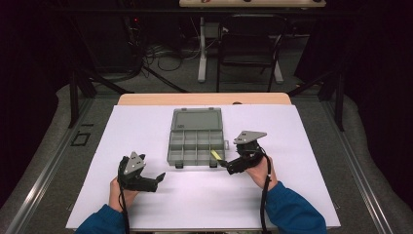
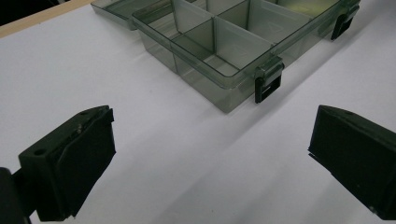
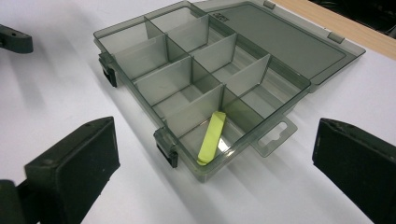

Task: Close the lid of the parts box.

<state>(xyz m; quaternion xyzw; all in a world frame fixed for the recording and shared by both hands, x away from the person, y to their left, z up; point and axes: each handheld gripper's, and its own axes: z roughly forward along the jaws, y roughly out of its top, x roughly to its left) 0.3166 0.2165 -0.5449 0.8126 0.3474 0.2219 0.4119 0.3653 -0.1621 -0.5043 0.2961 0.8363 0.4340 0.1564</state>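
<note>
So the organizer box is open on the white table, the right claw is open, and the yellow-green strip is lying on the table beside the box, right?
Not quite. The yellow-green strip lies inside the organizer box, leaning in its near corner compartment, not on the table; the right gripper view shows it. The rest holds: the box is open, and the right claw is open.

Both hand-held grippers (image 1: 158, 179) (image 1: 223, 163) gape wide, holding nothing.

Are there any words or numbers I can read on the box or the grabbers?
None can be read.
Raised mark on the open lid of the grey organizer box: too small and blurred to read.
Yellow strip in the corner compartment: no writing shows.
Left gripper and right gripper: no labels show.
</note>
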